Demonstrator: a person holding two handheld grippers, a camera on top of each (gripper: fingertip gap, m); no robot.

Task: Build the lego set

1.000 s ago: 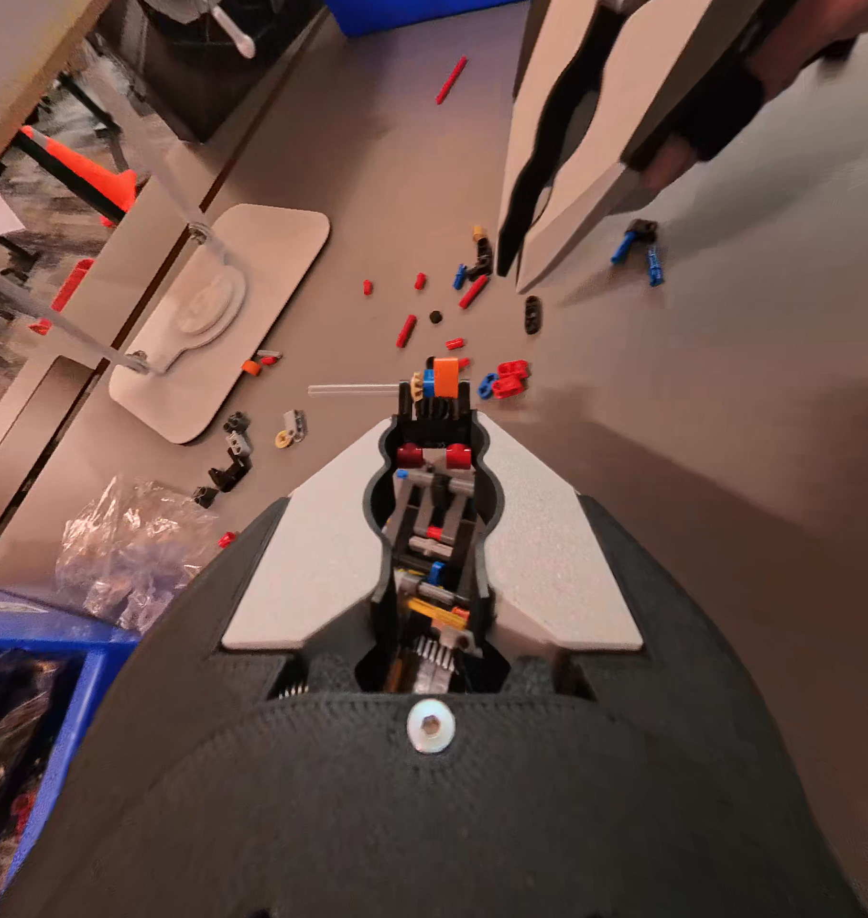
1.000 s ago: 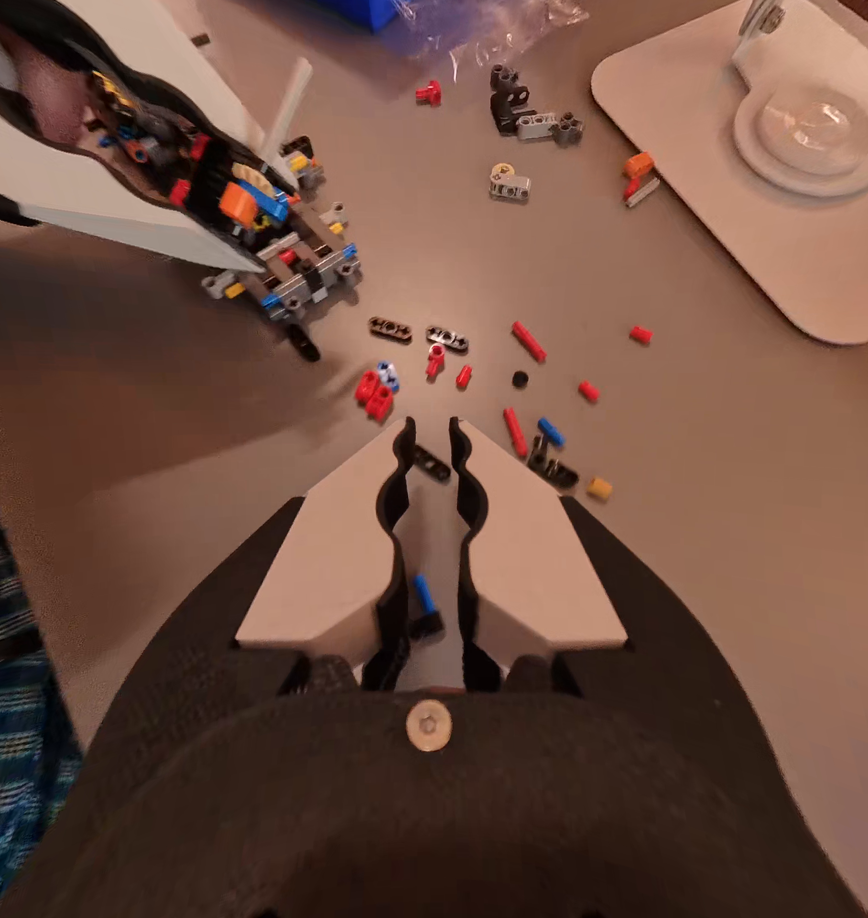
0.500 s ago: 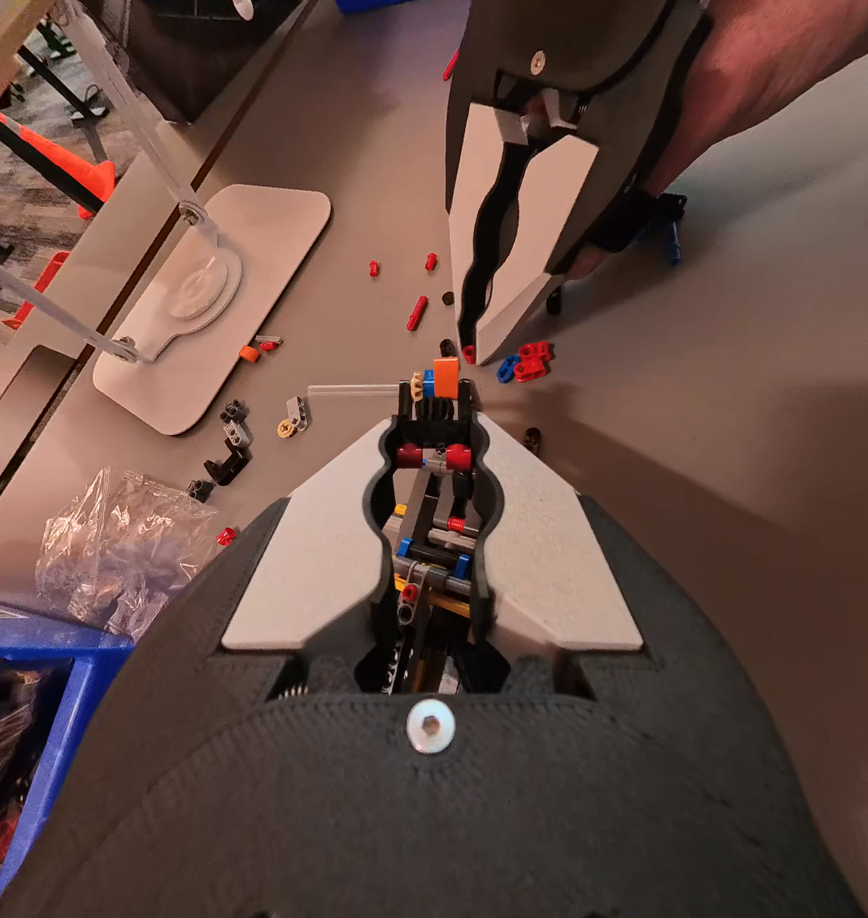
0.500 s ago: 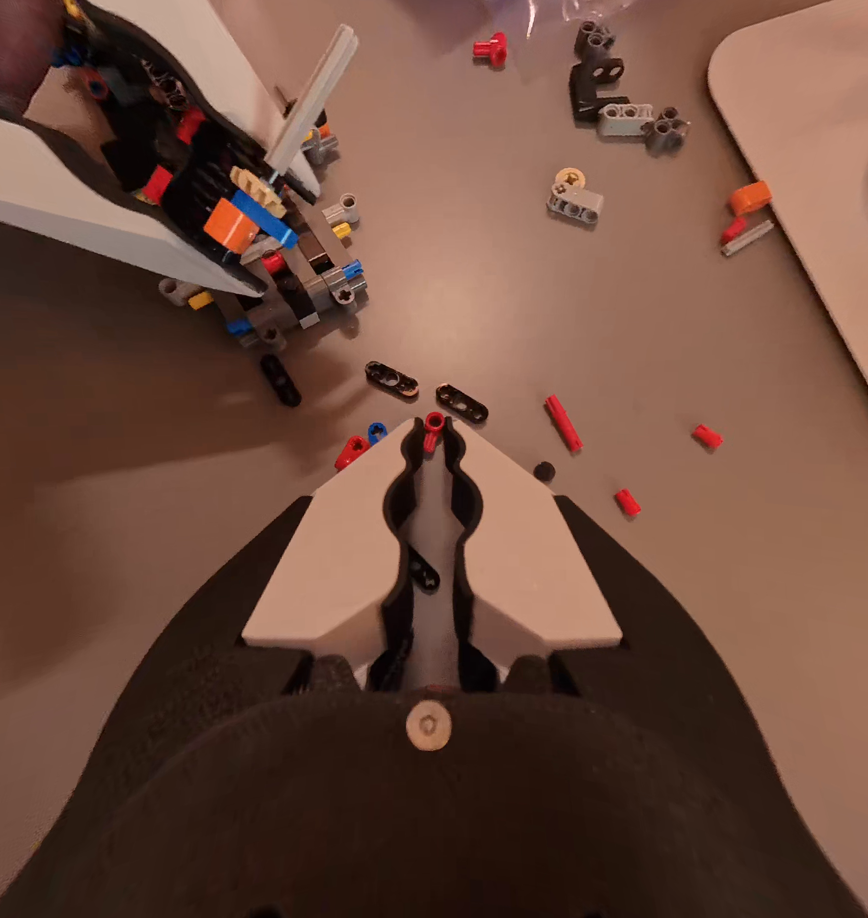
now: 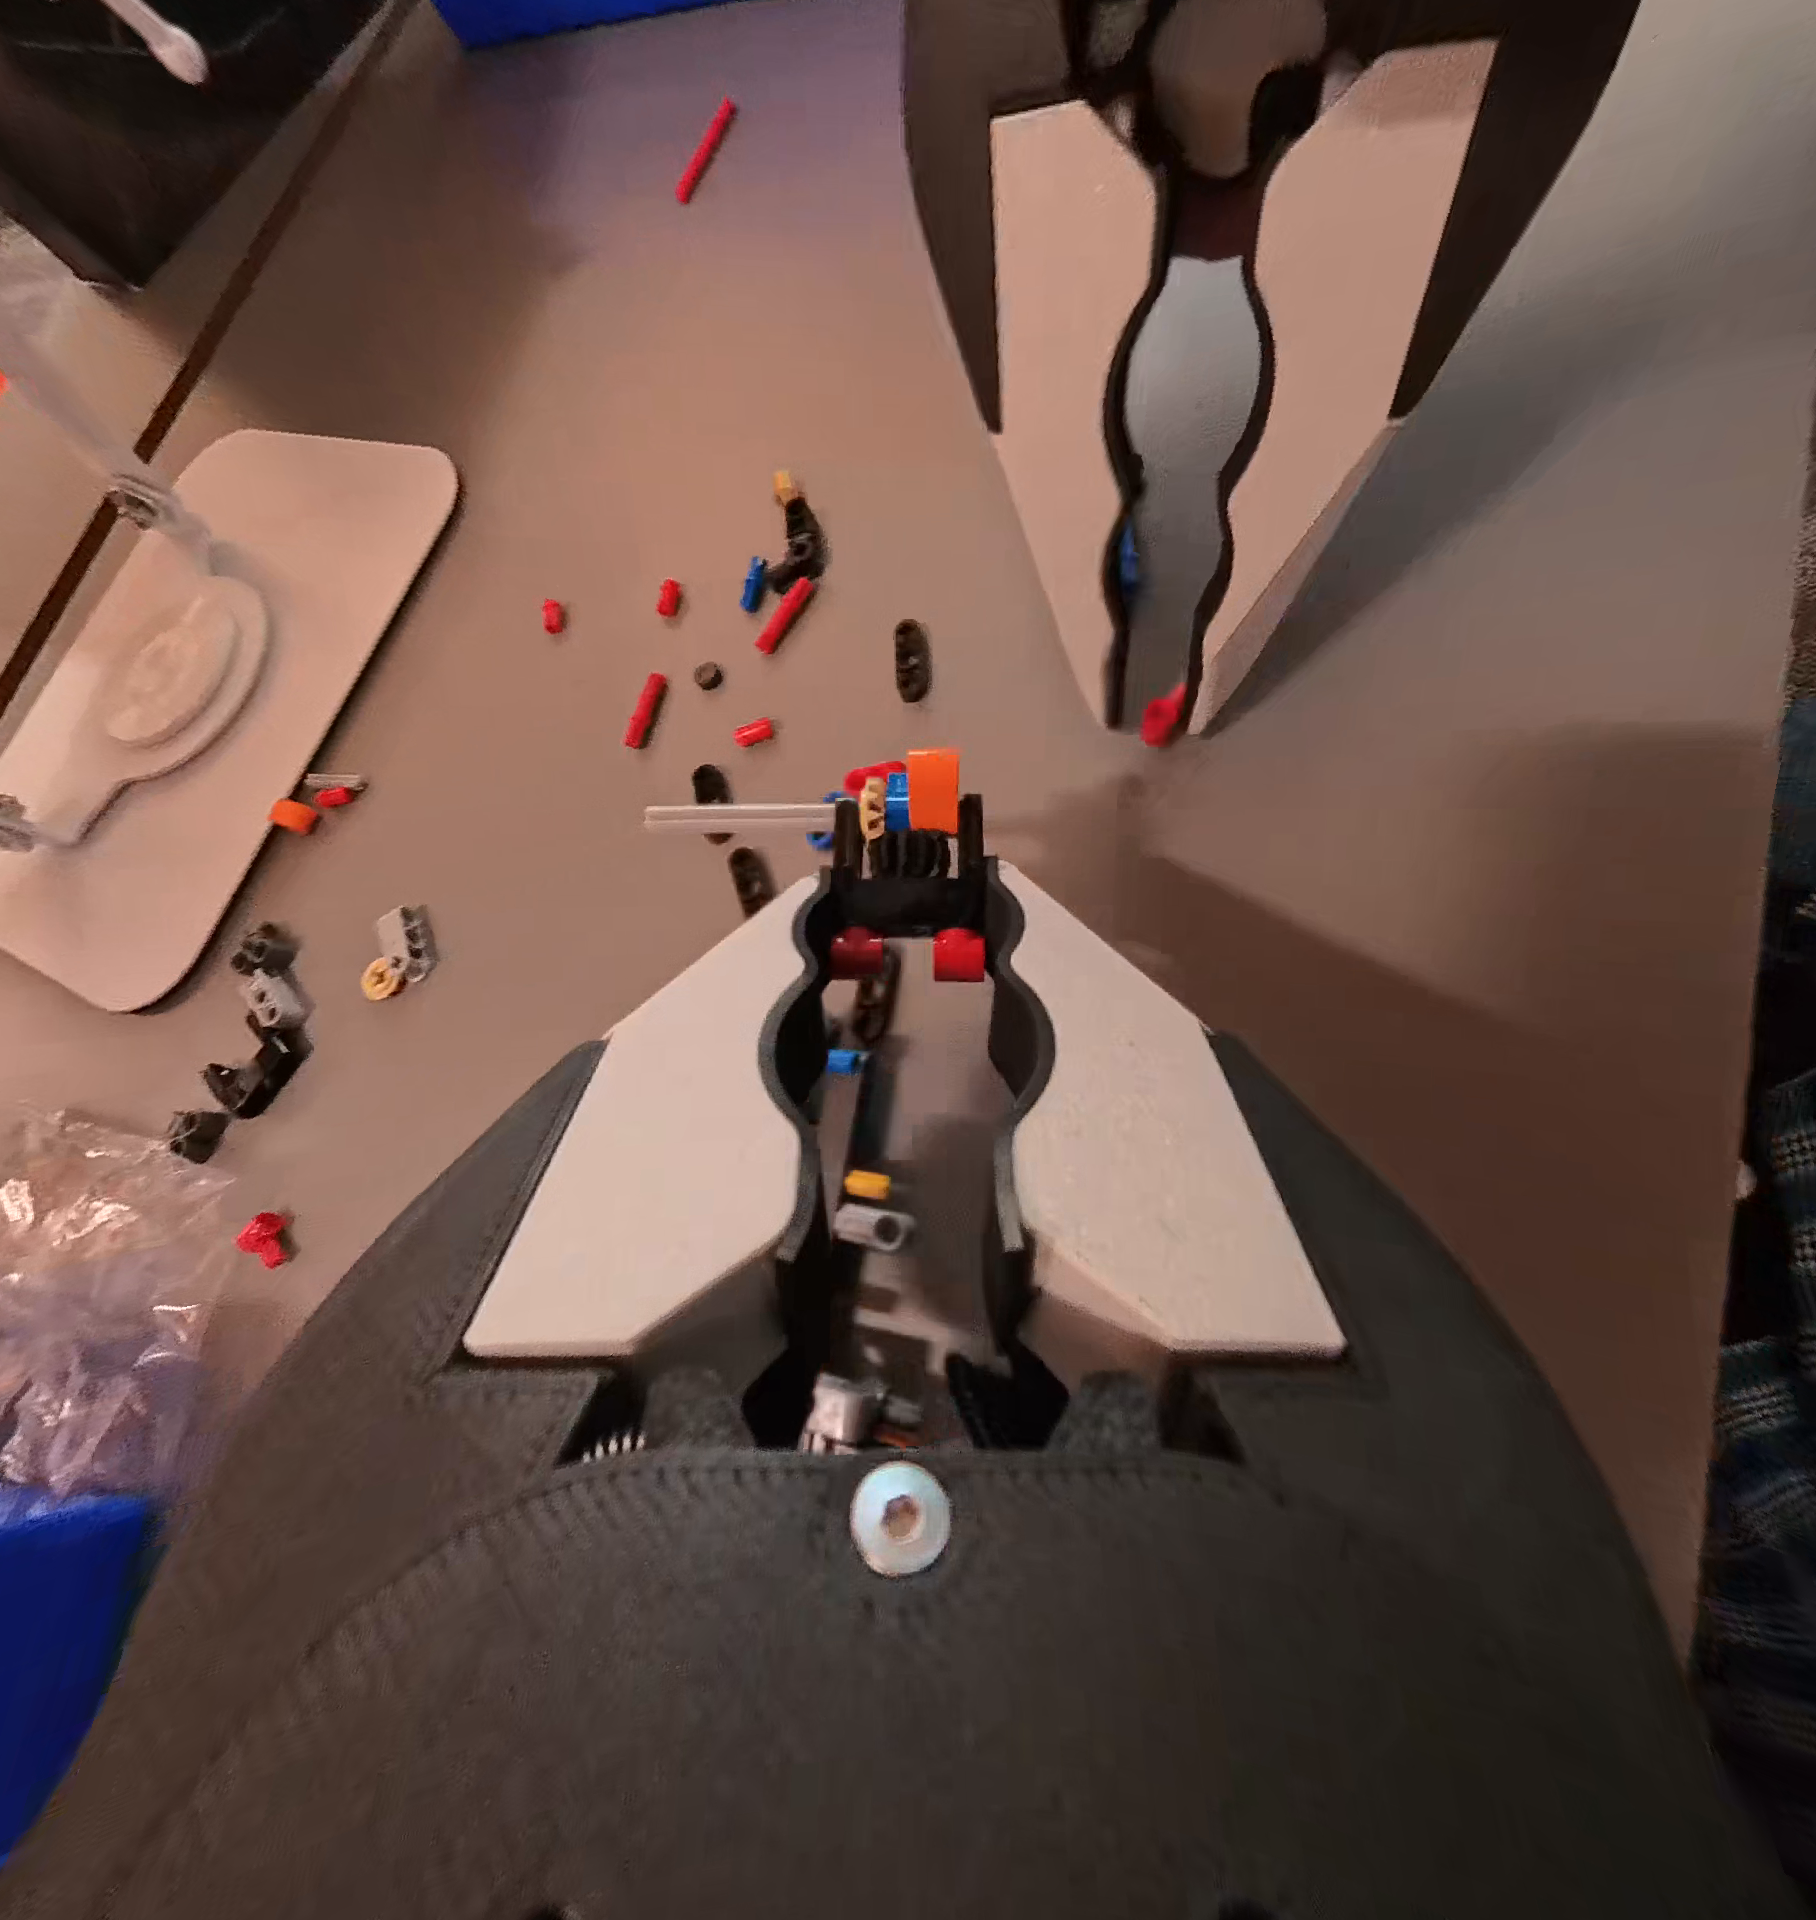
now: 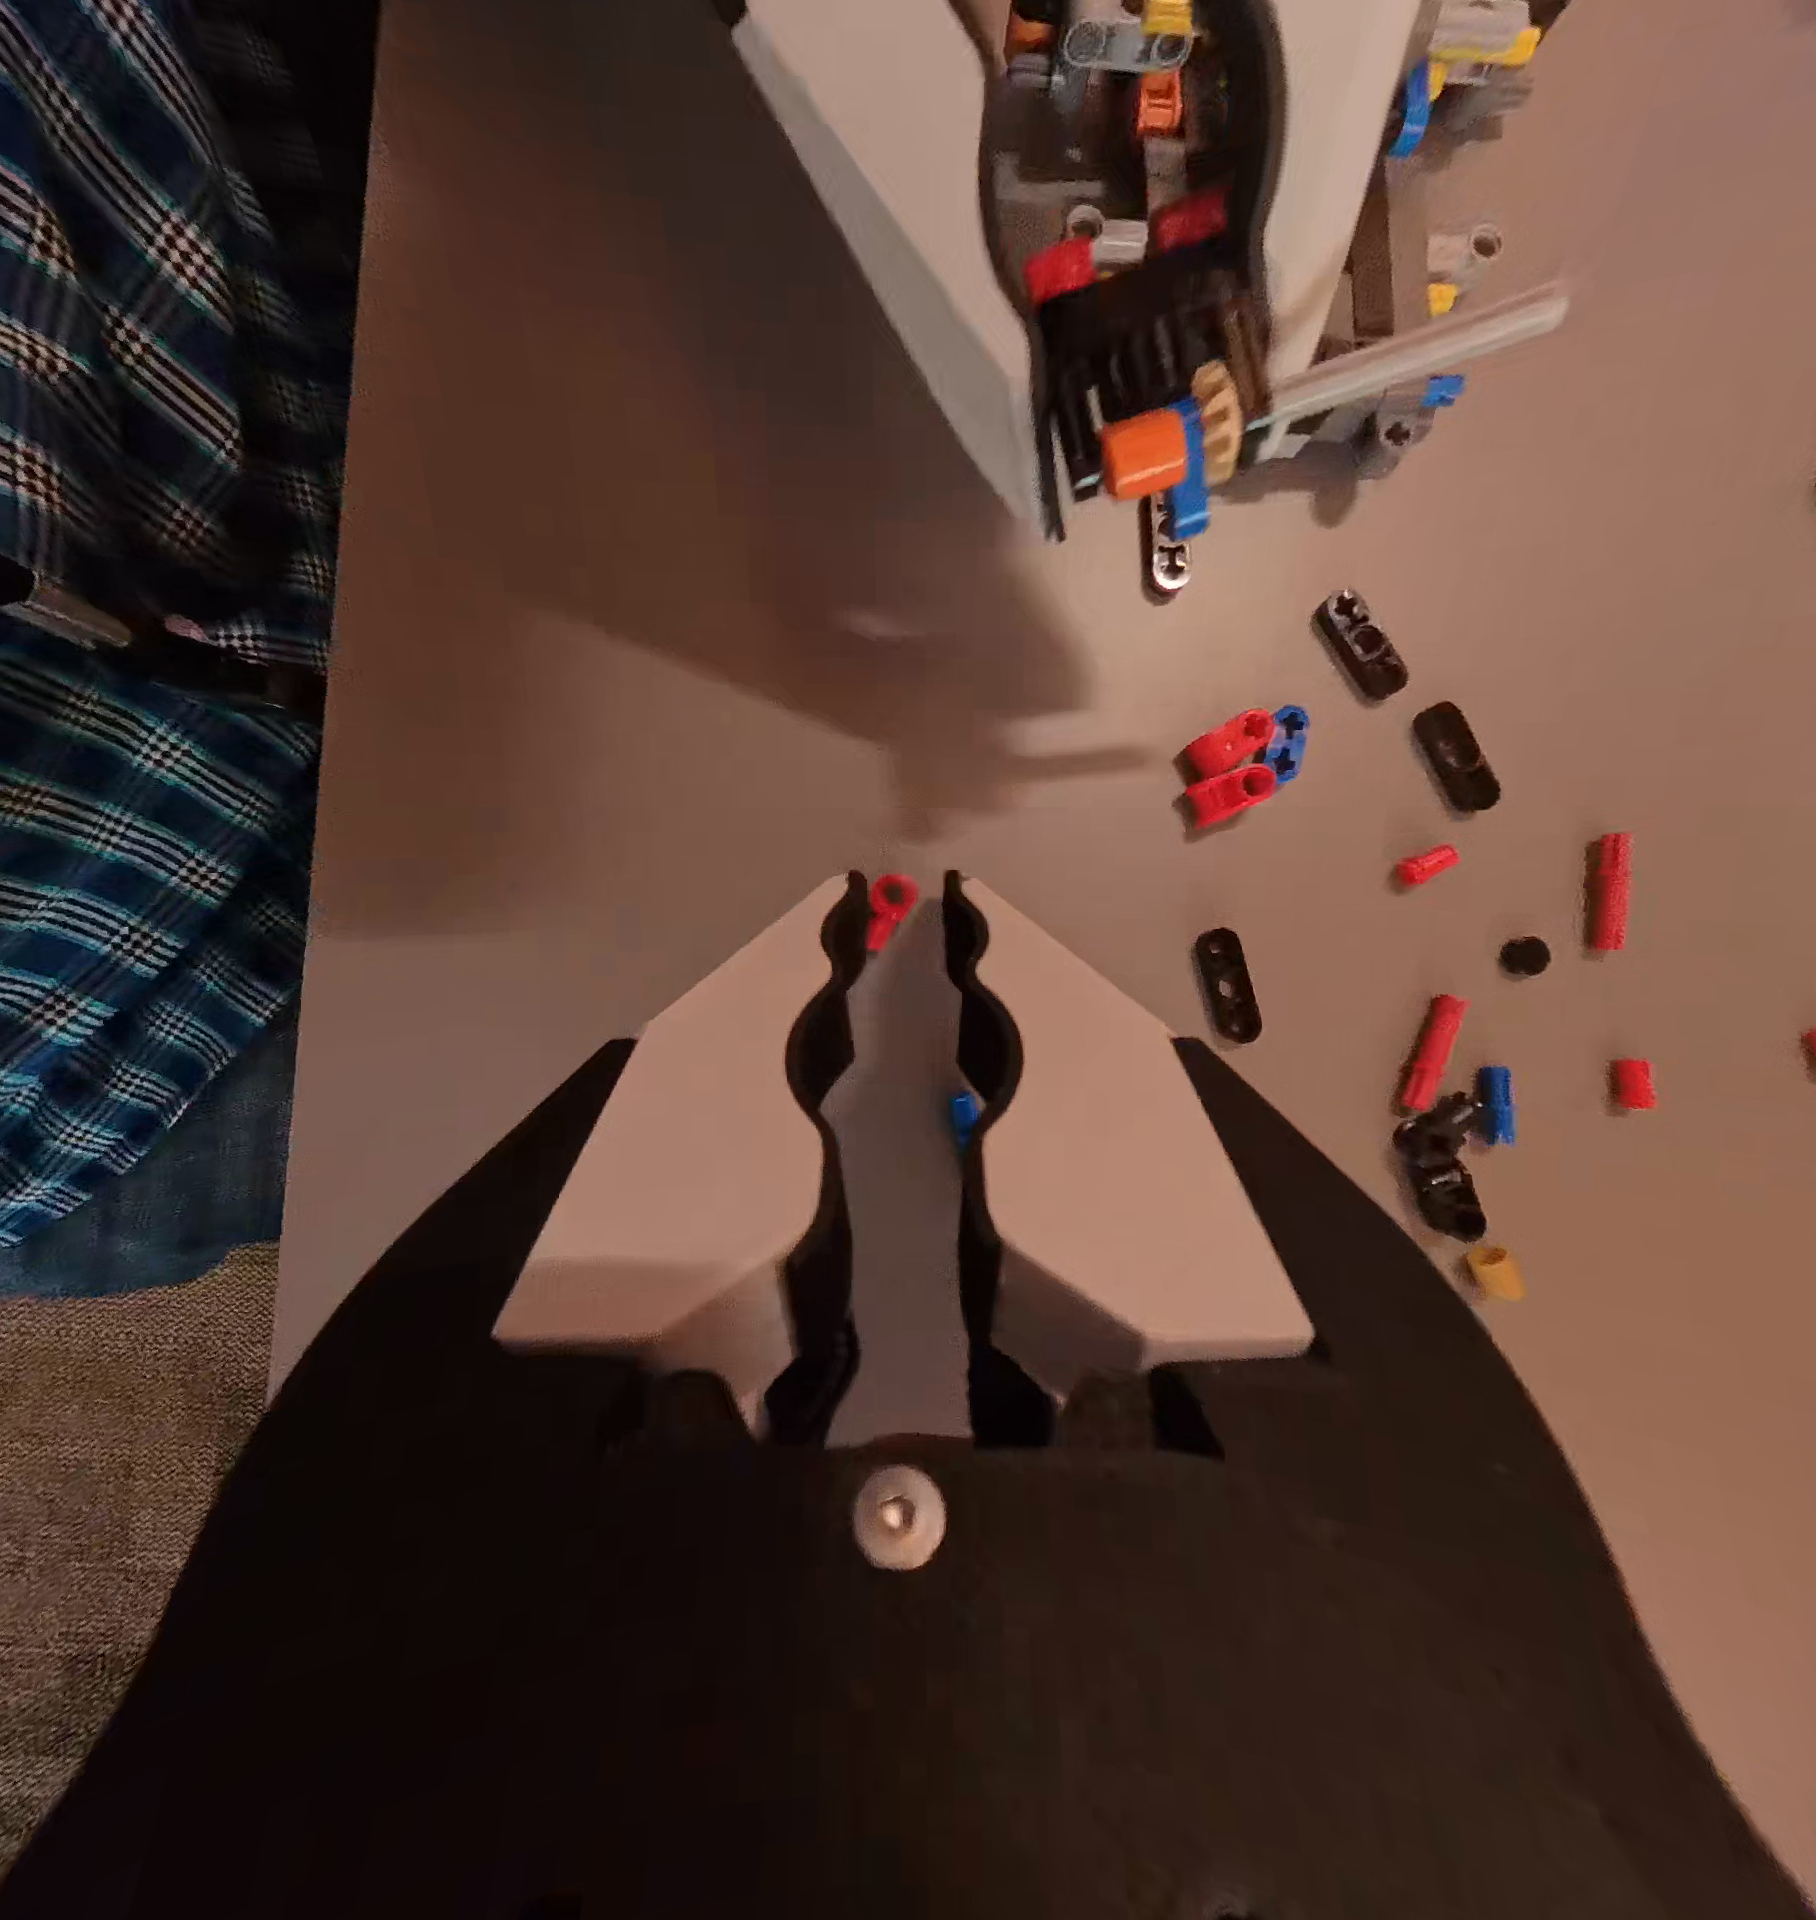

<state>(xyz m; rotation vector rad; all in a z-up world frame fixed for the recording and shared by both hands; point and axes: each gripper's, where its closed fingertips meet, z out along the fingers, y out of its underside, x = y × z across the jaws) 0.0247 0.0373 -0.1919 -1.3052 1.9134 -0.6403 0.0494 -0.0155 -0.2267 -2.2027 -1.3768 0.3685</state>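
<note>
My left gripper (image 5: 904, 904) is shut on the partly built lego assembly (image 5: 909, 831), which has a black gear block, an orange piece (image 5: 933, 790) and a grey axle sticking out to the left. It holds the assembly above the table. The right wrist view shows this assembly (image 6: 1143, 353) at the top, in the left gripper (image 6: 1164, 447). My right gripper (image 6: 899, 899) is shut on a small red connector (image 6: 888, 906) at its fingertips, held off the table. In the left wrist view the right gripper (image 5: 1158, 717) points down towards me with the red connector (image 5: 1162, 717) at its tip.
Loose red pins (image 6: 1607, 891), black beams (image 6: 1455, 753) and blue pins (image 6: 1494, 1103) lie scattered on the grey table (image 6: 623, 623). A white stand base (image 5: 208, 675), a plastic bag (image 5: 52, 1299) and a blue bin (image 5: 31, 1621) are to the left. Plaid clothing (image 6: 104, 623) is past the table edge.
My right gripper has closed on the red connector, lifted it off the table and swung towards the table edge. My left gripper has tilted the assembly.
</note>
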